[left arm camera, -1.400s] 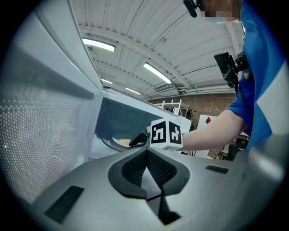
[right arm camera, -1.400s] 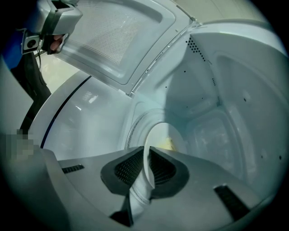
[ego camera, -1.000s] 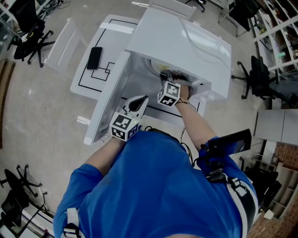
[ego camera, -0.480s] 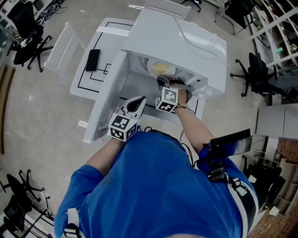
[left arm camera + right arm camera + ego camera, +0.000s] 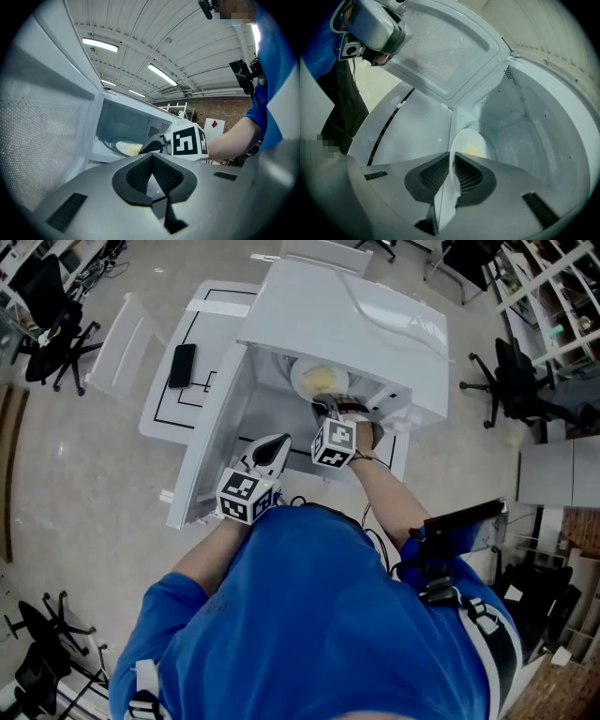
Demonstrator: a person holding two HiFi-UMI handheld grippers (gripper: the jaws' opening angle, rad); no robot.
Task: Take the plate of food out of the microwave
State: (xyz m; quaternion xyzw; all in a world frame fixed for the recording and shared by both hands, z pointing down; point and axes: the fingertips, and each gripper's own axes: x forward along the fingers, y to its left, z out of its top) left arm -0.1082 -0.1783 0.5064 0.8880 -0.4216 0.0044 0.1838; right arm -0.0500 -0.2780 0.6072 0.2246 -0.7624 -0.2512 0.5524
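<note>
Right tongs [image 5: 326,409] clench the plate [image 5: 317,381] rim inside the microwave [image 5: 356,315]; left tongs [image 5: 274,446] are clenched on nothing, beside the door [image 5: 211,442].

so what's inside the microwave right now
A white plate of yellowish food, its near rim pinched in the right gripper. What lies under the plate is covered.

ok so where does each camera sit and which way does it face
Head view: on the person's head, looking steeply down at the microwave; torso, arms, left tool, right tool show.
Left gripper view: on the left tool, facing the cavity past shut jaws.
Right gripper view: on the right tool, facing inside, jaws clamping the plate.
All share the plate.
</note>
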